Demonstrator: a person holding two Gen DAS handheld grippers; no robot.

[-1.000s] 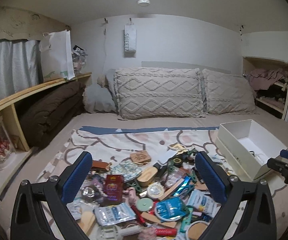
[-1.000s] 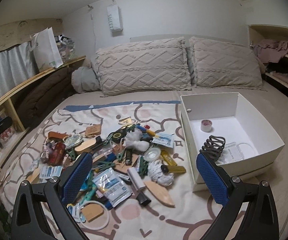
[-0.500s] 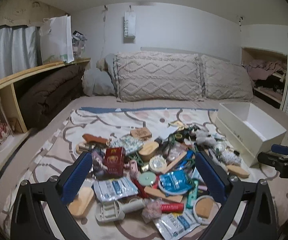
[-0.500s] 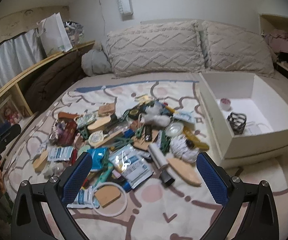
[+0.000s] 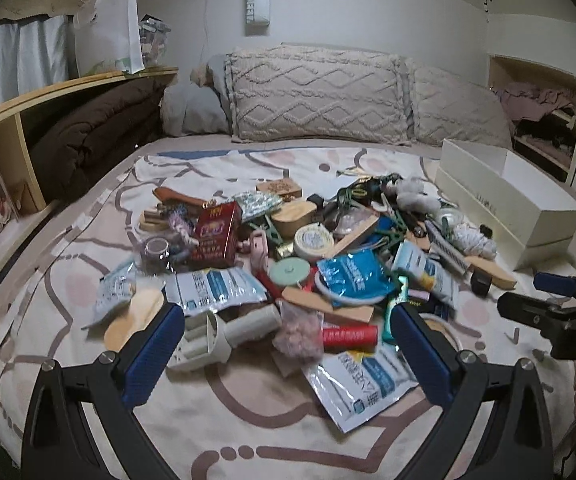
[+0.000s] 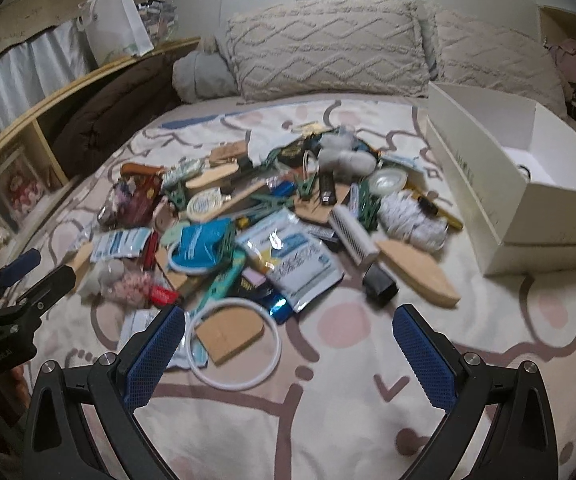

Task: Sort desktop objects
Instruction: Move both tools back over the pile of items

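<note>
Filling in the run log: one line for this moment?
left gripper: open, empty | right gripper: open, empty | clutter pile: unsorted | white box: beside pile

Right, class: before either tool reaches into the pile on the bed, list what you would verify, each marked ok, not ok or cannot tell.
1. Left tool open, holding nothing: ok.
2. Right tool open, holding nothing: ok.
3. White box open on top: ok.
4. Room left in the box: cannot tell, floor mostly hidden.
5. White ring at the pile's near edge, nothing lying over it: ok.
6. Pile items lying separate: not ok, many overlap.
</note>
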